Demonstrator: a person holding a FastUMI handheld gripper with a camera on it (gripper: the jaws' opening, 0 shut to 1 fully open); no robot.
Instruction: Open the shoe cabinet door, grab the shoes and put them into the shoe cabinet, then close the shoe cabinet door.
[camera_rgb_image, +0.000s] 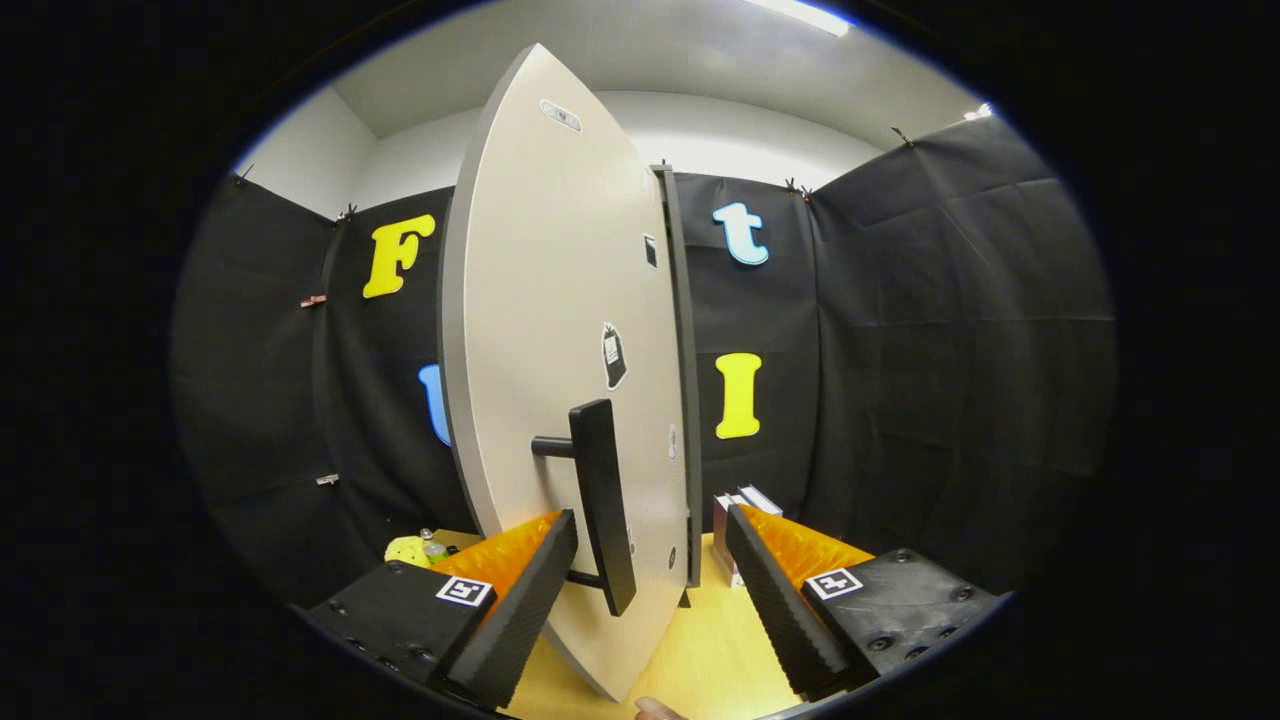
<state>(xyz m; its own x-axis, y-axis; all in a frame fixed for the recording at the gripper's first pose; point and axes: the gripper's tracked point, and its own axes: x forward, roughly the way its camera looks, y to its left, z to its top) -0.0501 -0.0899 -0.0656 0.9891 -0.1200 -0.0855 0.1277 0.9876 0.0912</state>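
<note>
Gripper (650, 590) spread wide, holding nothing; handle (603, 500) between fingers, nearer left one. Door (560, 350) ajar, edge-on. Risk: off-centre closing skews handle, slips off, door swings.

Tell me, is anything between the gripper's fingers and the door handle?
Nothing visible does. The black handle of the cabinet door sits between the open fingers of the gripper, nearer the left finger, with neither finger pressing on it.
</note>
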